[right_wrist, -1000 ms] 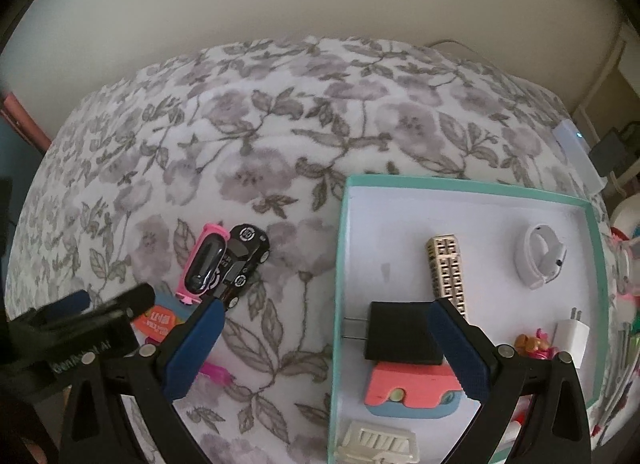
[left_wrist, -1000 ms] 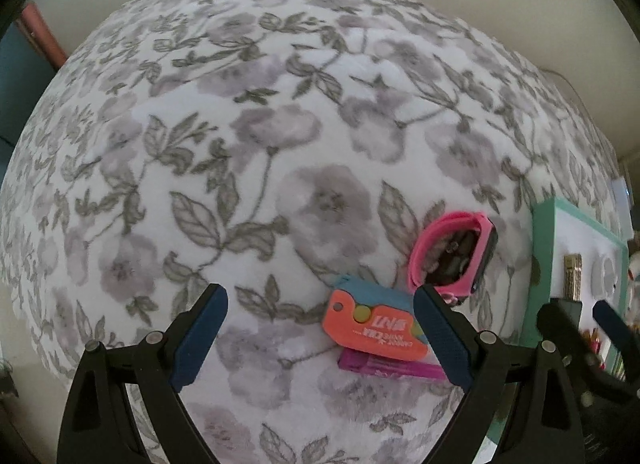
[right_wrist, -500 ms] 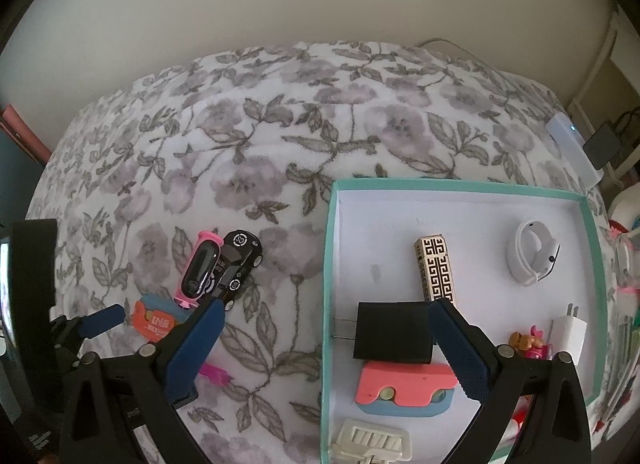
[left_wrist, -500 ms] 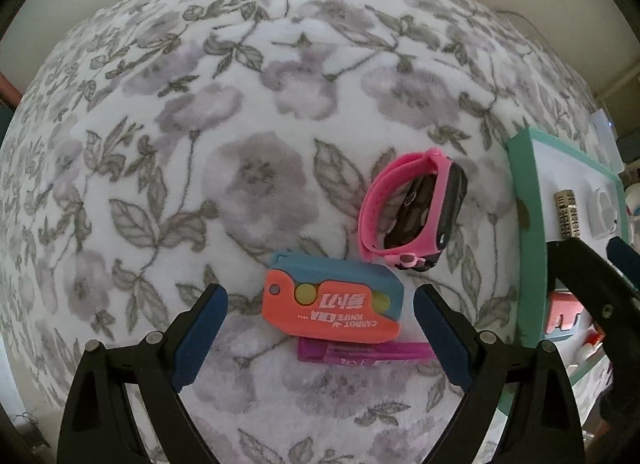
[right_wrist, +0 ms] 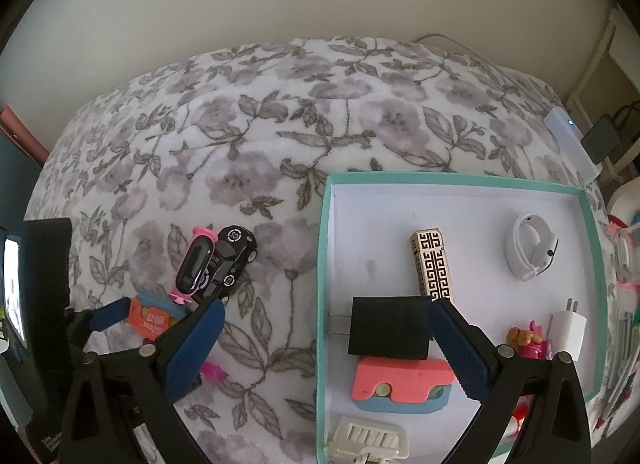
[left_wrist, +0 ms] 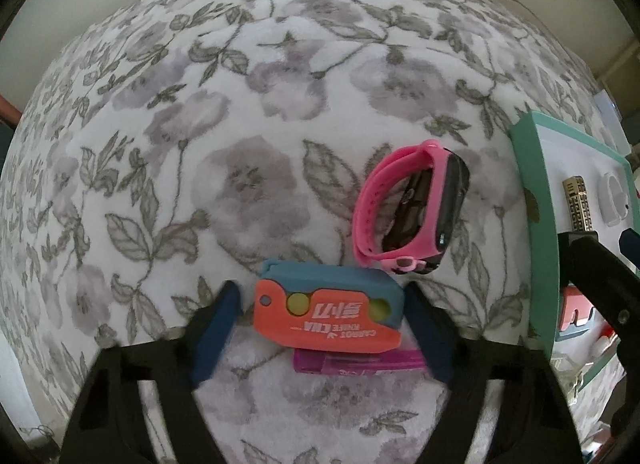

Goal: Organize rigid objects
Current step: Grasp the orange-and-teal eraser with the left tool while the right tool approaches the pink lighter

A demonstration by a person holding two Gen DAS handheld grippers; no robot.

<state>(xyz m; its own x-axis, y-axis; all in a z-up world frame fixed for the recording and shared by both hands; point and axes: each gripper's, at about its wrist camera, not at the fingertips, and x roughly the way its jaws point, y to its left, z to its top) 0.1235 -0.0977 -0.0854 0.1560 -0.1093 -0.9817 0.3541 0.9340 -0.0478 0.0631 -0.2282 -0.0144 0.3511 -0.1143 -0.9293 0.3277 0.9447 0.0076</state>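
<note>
The left gripper [left_wrist: 322,318] is pointing down at the floral blanket [left_wrist: 248,112], its jaws having just been closing around the carrot knife [left_wrist: 328,314] without yet pressing it; a gap is showing at the left pad, while contact at the right pad is unclear. The knife is a flat orange piece with yellow-green dots and white lettering, sitting in a blue sleeve. It is lying on the blanket, partly over a magenta packet [left_wrist: 356,362]. Just beyond it a pink watch [left_wrist: 412,212] is standing on edge, with a black toy car [right_wrist: 232,260] touching it. The right gripper [right_wrist: 324,344] is hanging spread wide, gripping nothing, over the teal tray [right_wrist: 322,248], which is holding a black charger [right_wrist: 388,328], a patterned gold block [right_wrist: 430,264] and a white watch [right_wrist: 532,250].
</note>
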